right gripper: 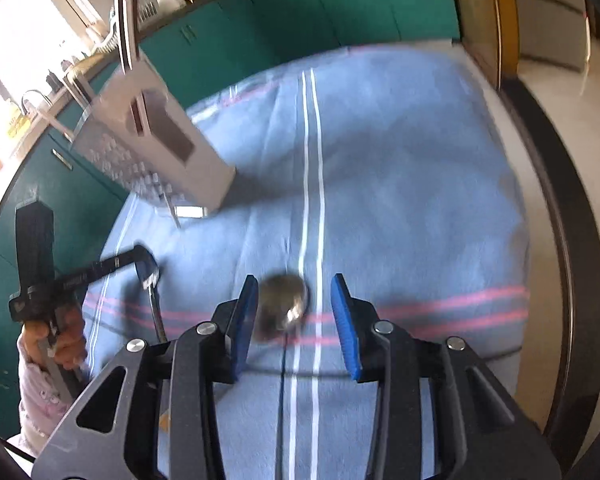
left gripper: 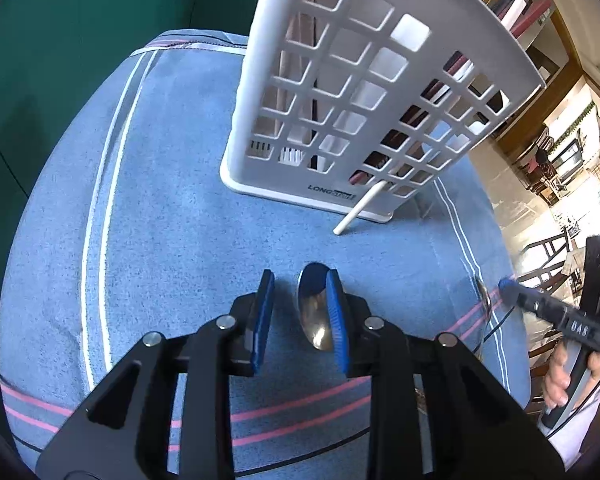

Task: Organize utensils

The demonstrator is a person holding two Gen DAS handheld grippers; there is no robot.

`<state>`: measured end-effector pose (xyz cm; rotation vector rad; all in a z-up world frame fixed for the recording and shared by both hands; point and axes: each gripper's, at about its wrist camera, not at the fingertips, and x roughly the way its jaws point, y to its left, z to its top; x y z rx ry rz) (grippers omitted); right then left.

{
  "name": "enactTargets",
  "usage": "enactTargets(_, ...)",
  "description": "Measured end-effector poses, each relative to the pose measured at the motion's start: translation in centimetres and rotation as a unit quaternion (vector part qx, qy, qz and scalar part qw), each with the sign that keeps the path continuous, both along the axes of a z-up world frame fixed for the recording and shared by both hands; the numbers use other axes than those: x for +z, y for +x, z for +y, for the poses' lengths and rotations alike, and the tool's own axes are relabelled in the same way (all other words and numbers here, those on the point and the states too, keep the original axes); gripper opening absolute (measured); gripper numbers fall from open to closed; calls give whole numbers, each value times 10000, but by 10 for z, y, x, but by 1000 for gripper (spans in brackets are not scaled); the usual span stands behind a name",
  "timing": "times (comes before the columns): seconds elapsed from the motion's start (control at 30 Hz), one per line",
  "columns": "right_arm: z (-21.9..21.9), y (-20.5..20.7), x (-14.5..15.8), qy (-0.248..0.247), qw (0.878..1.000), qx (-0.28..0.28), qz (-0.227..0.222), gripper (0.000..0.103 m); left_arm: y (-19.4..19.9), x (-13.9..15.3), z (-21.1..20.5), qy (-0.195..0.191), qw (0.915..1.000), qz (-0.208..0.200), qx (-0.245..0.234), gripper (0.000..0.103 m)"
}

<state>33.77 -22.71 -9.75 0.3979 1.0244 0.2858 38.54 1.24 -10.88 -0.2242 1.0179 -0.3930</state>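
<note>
Blue-padded left tool (left gripper: 300, 312) is standing narrowly open over the blue towel (left gripper: 172, 208) on the counter. One metal spoon (left gripper: 315, 312) is lying between its pads, bowl up, just against the right pad (left gripper: 335, 312); whether the pad is pressing it I cannot tell, the left pad is clear of it. Right tool (right gripper: 296, 320) is also standing open, approx. wider, w/ a second spoon (right gripper: 284, 306) lying on the towel between its pads, touching neither; this view is blurred. Beyond, the white utensil basket (left gripper: 340, 92) is standing upright on the towel, some utensils inside, and a white stick (left gripper: 358, 208) is poking out through its lower grid.
</note>
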Motion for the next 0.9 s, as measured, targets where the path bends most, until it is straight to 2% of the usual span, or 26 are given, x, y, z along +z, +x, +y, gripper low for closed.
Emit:
enactTargets(0.07, 0, -4, -10, 250, 9995, 41, 179, 38, -1, 0, -1, 5, 10000, -14, -3, 27)
enactTargets(0.17, 1, -7, -12, 447, 9989, 20, 123, 43, 1, 0, -2, 28, 10000, -4, -12, 27)
enactTargets(0.4, 9, 12, -19, 1269, 9917, 103, 186, 43, 6, 1, -9, 37, 10000, 11, -38, 27)
enactTargets(0.5, 11, 23, -21, 1548, 9877, 68, 202, 21, 7, 1, -9, 28, 10000, 25, -35, 27)
enactTargets(0.53, 11, 26, -21, 1577, 9872, 74, 210, 18, 8, 1, -9, 37, 10000, 31, -30, 26)
enactTargets(0.7, 18, 33, -14, 1576, 9873, 147, 104, 12, 12, 2, -4, 4, 10000, 19, 12, 6)
enactTargets(0.8, 21, 30, -2, 1434, 9895, 150, -89, 9, 11, 6, -3, -125, 9999, -42, -25, 2)
enactTargets(0.9, 23, 25, 12, 1237, 9916, 136, -340, 1, 8, 13, -3, -82, 9998, -170, -6, 1)
